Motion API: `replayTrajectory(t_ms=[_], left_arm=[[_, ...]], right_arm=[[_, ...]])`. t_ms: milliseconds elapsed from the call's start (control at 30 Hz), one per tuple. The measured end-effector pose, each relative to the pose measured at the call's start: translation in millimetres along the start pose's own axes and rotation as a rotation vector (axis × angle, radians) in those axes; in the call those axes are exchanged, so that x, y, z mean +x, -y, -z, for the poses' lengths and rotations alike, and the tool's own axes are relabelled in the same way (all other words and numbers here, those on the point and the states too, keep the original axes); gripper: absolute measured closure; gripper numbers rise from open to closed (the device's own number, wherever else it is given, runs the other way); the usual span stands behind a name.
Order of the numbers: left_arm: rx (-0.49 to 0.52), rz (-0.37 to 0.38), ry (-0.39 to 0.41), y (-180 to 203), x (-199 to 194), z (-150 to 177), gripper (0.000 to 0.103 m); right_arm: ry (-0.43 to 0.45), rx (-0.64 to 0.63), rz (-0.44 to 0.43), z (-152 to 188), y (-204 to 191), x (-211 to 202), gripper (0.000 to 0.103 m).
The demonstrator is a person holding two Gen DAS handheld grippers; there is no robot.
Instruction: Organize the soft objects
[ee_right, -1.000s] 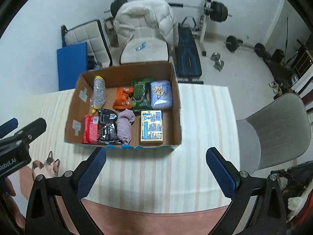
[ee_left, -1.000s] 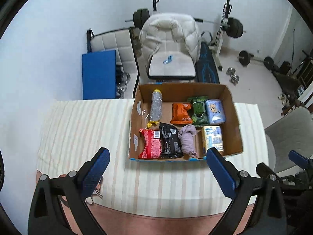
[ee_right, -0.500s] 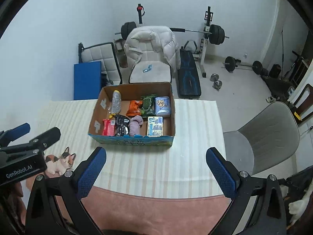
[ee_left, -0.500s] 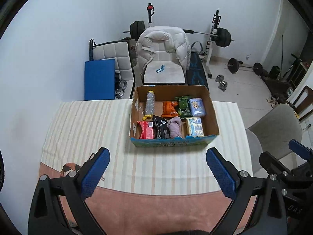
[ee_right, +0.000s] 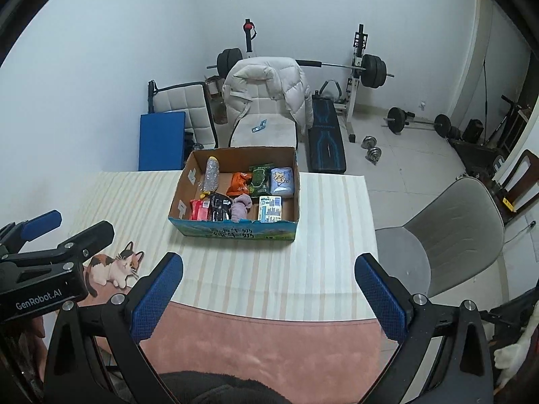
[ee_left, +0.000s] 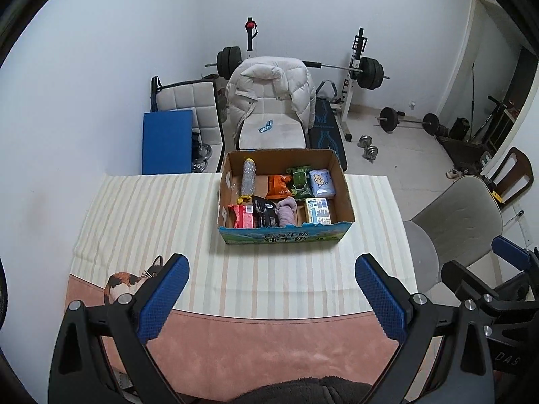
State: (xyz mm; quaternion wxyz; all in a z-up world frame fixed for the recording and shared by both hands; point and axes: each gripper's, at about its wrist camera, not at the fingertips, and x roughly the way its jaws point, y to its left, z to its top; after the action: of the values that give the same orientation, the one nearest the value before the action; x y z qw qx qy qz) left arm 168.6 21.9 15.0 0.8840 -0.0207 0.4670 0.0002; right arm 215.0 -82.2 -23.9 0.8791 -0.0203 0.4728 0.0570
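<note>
An open cardboard box point(ee_left: 340, 181) point(ee_right: 235, 232) stands on the striped tablecloth point(ee_left: 151, 208) at the table's far middle. Inside lie a crushed plastic bottle point(ee_left: 248, 181), an orange snack bag point(ee_left: 278, 187), a green pack point(ee_left: 299, 181), a light blue tissue pack point(ee_left: 321, 183), a red packet point(ee_left: 243, 217), a black packet point(ee_left: 264, 215), a mauve cloth point(ee_left: 286, 210) point(ee_right: 241, 208) and a milk carton point(ee_left: 318, 210). My left gripper point(ee_left: 269, 299) is open and empty, well short of the box. My right gripper point(ee_right: 267, 298) is open and empty too, to its right.
A pink mat with a cat print point(ee_right: 114, 267) covers the table's near edge. A grey chair point(ee_left: 454, 222) stands at the right. Behind the table are a chair with a white jacket point(ee_left: 269, 101), a blue pad point(ee_left: 166, 141) and a weight bench point(ee_right: 326, 141).
Both grippers have pulled back and up from the box, which now looks smaller and farther. Both stay open and empty. The box contents have not moved.
</note>
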Motion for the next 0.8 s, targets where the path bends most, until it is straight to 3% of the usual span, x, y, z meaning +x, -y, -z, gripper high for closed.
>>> replayTrajectory(t_ms=[333, 800], left_arm=[[0.009, -0.034, 0.062, -1.2, -2.6, -10.0, 0.002], [-0.035, -0.045, 0.042, -7.9, 16.5, -18.4, 0.002]], right_arm=[[0.07, 0.027, 0.049, -11.8, 8.5, -6.5, 0.0], [0.097, 0.034, 0.069, -30.2, 10.7, 5.5, 0.0]])
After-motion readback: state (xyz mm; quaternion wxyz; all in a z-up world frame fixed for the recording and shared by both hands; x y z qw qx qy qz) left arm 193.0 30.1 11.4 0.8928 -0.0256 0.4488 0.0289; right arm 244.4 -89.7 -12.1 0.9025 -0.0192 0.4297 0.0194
